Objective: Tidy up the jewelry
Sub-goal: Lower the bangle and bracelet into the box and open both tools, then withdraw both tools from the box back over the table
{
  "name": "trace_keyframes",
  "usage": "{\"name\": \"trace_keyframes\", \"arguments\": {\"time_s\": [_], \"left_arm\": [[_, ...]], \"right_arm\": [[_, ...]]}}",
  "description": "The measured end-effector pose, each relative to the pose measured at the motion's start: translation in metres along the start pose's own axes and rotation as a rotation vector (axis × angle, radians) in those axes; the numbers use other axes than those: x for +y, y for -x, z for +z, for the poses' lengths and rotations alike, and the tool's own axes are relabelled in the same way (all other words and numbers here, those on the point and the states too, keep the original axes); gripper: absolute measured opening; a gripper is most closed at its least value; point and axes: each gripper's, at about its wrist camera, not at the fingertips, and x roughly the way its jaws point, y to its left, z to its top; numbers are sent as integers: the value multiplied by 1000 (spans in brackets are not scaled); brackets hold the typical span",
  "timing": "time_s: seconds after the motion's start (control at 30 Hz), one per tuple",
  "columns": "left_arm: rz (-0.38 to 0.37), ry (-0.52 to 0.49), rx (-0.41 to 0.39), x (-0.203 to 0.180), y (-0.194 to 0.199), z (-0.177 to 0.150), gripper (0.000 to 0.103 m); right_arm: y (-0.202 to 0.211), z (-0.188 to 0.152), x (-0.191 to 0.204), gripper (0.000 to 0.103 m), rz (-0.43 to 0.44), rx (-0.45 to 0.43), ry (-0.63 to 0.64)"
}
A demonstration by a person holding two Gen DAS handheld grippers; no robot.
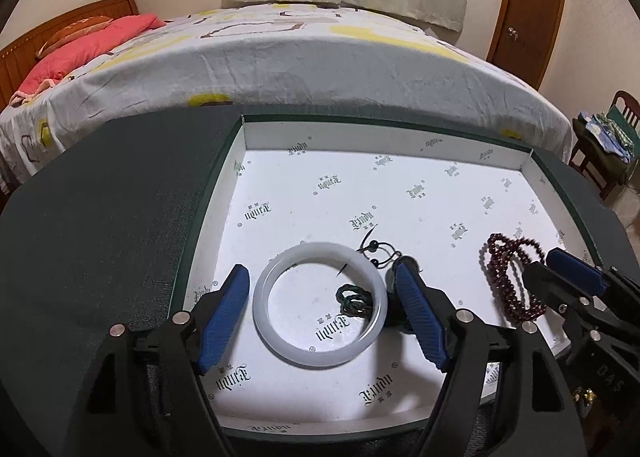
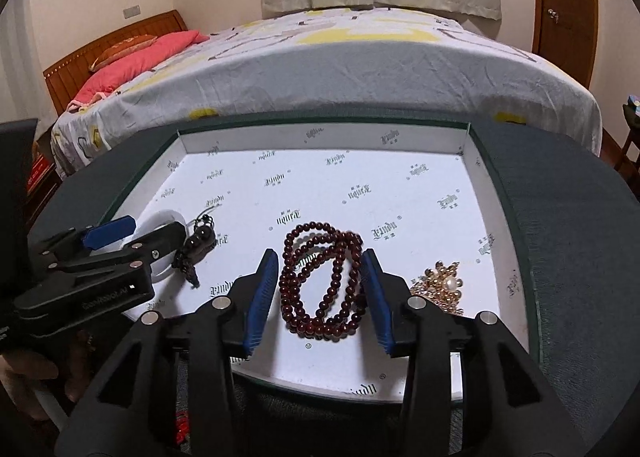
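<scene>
A white jade bangle [image 1: 320,353] lies flat in the white-lined box [image 1: 360,193]. My left gripper [image 1: 324,277] is open, its blue fingers on either side of the bangle. A dark cord with beads [image 1: 376,253] lies across and inside the ring. A dark red bead string [image 2: 320,281] lies coiled in the box, also seen in the left wrist view [image 1: 512,277]. My right gripper [image 2: 320,261] is open, its fingers on either side of the red beads. A gold and pearl piece [image 2: 444,285] lies to the right of it.
The box has low white walls and a dark green rim [image 2: 320,123], and sits on a dark green cloth [image 1: 112,217]. A bed [image 1: 300,69] stands behind it. A wooden door [image 1: 528,9] and a chair [image 1: 608,149] are at the right.
</scene>
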Motion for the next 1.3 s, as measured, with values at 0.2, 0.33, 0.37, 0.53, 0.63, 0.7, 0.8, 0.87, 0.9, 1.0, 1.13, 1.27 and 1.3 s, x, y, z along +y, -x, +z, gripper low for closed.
{"name": "trace_keyframes", "arguments": {"time_s": [0.2, 0.33, 0.37, 0.53, 0.63, 0.7, 0.8, 0.87, 0.9, 1.0, 1.13, 1.27, 1.3], "left_arm": [[-3, 7, -61, -2, 21, 1, 74], [20, -11, -140, -8, 47, -1, 74], [27, -15, -167, -10, 56, -3, 74], [49, -23, -250, -17, 89, -17, 74], [56, -12, -263, -18, 103, -30, 74], [63, -4, -264, -18, 110, -41, 74], [79, 4, -261, -17, 116, -54, 74], [90, 7, -257, -16, 120, -65, 74], [95, 9, -253, -16, 122, -70, 74], [103, 18, -219, -14, 121, -84, 74], [115, 22, -189, -13, 121, -98, 74], [120, 28, -178, -12, 122, -105, 74], [121, 27, -177, -11, 123, -107, 74]], "right_arm": [[26, 4, -1, 43, 2, -55, -10], [49, 1, -2, 43, 3, -102, -11], [55, 0, -2, 43, 2, -111, -10], [81, -14, -3, 43, -8, -146, -12], [93, -29, -4, 43, -21, -142, -9], [98, -39, -3, 43, -32, -138, -2], [102, -56, -3, 43, -38, -120, 2], [103, -69, -4, 43, -42, -101, 0], [103, -73, -4, 43, -41, -93, -3], [101, -86, -4, 43, -36, -65, -11], [100, -96, -4, 43, -34, -41, -13], [98, -99, -4, 43, -33, -27, -14], [98, -99, -3, 43, -32, -23, -14]]}}
